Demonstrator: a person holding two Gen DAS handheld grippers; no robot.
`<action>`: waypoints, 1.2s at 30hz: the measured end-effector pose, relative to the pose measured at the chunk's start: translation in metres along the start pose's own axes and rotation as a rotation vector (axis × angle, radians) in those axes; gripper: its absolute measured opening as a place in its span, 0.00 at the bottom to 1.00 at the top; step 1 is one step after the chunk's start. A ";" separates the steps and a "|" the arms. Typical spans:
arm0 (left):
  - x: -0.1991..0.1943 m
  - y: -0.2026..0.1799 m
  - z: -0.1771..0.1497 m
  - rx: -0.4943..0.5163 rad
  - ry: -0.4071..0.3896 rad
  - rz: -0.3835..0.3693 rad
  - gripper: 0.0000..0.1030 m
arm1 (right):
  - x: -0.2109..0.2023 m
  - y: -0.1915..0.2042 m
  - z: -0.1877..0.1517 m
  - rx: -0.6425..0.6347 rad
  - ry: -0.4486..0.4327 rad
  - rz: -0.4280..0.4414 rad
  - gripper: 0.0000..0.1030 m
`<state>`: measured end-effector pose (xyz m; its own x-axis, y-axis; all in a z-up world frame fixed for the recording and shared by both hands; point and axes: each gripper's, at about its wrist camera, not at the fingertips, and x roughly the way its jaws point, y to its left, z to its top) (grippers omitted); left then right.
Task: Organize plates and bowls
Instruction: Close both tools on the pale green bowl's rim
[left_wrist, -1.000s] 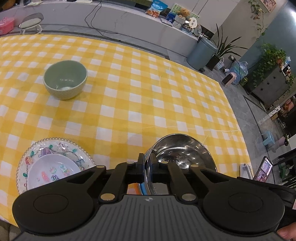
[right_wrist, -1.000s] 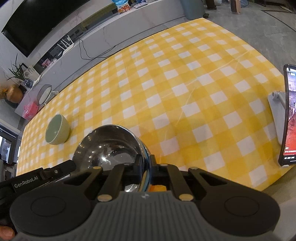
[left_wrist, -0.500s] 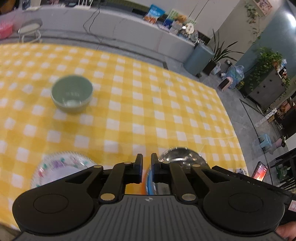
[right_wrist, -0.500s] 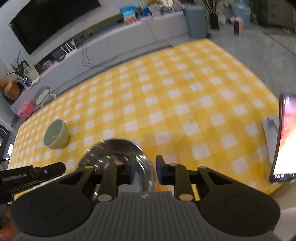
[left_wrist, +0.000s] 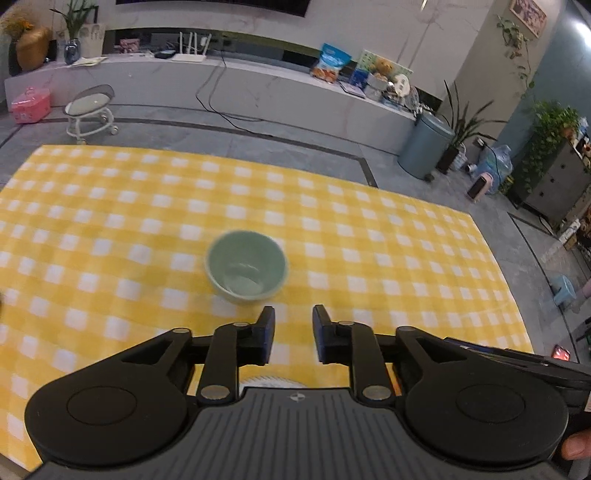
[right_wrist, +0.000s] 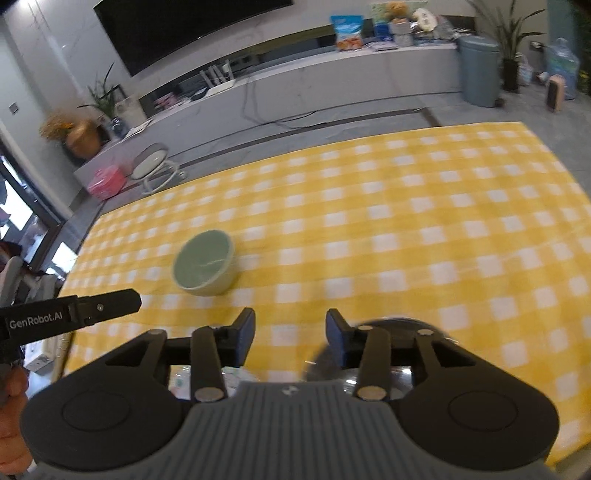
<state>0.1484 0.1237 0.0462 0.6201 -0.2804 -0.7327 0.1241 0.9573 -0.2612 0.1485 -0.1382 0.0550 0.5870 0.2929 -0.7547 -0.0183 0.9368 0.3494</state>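
A pale green bowl (left_wrist: 246, 271) stands upright mid-table on the yellow checked cloth; it also shows in the right wrist view (right_wrist: 204, 263). My left gripper (left_wrist: 290, 325) is open and empty, just in front of that bowl. My right gripper (right_wrist: 290, 328) is open and empty. A steel bowl (right_wrist: 391, 325) sits under its right finger, mostly hidden. The rim of a patterned plate (left_wrist: 273, 382) peeks out below the left gripper, and part of the plate shows in the right wrist view (right_wrist: 232, 376). The left gripper's arm (right_wrist: 74, 314) shows at the left of the right wrist view.
The table (left_wrist: 369, 240) ends at its far edge, with floor beyond. A phone (left_wrist: 561, 352) lies at the table's right edge. A stool (left_wrist: 90, 110), a grey bin (left_wrist: 424, 146) and a low shelf stand behind the table.
Both grippers let go of the steel bowl, opened and lifted away. The views swung toward the green bowl, which now lies ahead of the left gripper.
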 end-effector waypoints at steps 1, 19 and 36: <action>-0.001 0.006 0.003 -0.003 -0.007 0.003 0.31 | 0.005 0.005 0.002 0.005 0.007 0.009 0.46; 0.075 0.092 0.036 -0.187 0.024 -0.025 0.46 | 0.115 0.050 0.046 0.097 0.119 0.022 0.50; 0.162 0.102 0.035 -0.257 0.160 0.017 0.24 | 0.200 0.035 0.059 0.233 0.279 -0.002 0.19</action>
<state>0.2889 0.1785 -0.0771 0.4879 -0.2913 -0.8229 -0.0979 0.9185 -0.3832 0.3128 -0.0578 -0.0509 0.3431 0.3620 -0.8667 0.1869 0.8780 0.4407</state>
